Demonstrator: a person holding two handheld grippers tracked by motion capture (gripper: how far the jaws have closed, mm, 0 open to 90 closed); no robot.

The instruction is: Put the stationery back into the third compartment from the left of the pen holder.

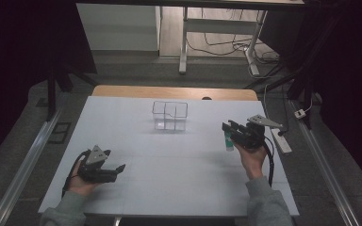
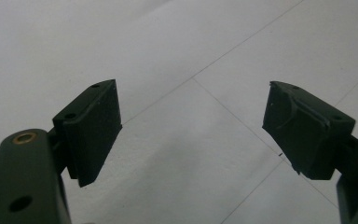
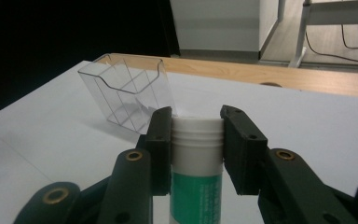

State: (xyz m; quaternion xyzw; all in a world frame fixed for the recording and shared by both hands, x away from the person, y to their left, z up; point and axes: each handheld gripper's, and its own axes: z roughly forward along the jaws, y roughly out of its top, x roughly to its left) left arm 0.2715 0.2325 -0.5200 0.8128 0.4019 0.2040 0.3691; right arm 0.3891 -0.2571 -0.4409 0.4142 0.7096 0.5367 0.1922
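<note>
A: Quick pass. Right gripper is clamped on a white tube with a green label, jaws pressing just under the cap ridges. In the high view the tube hangs off the gripper over the right side of the table, lifted, label end down.

B: Left gripper?

A: Left gripper is spread wide with nothing between the jaws, just white tabletop below. In the high view it rests low at the near left, hand around it.

B: Target?

A: My guess is the clear divided organizer, far center of the table, well apart from both grippers. Step in hand looks like carrying the tube over to it.

B: Tips?

A: Keep the pinch firm, the tube is smooth and could slip. Bring it above 1 compartment, line it up with the opening, lower before letting go. The walls are thin clear plastic, so don't clip the rim; the box would likely skid or tip.

B: View differences?

A: The right gripper view gives the grip contact and the organizer with its inner dividers, which look tilted because the camera is rolled. The high view gives the layout: how the box sits from both hands, plus the wooden edge behind the white top. The left gripper view confirms empty jaws.
</note>
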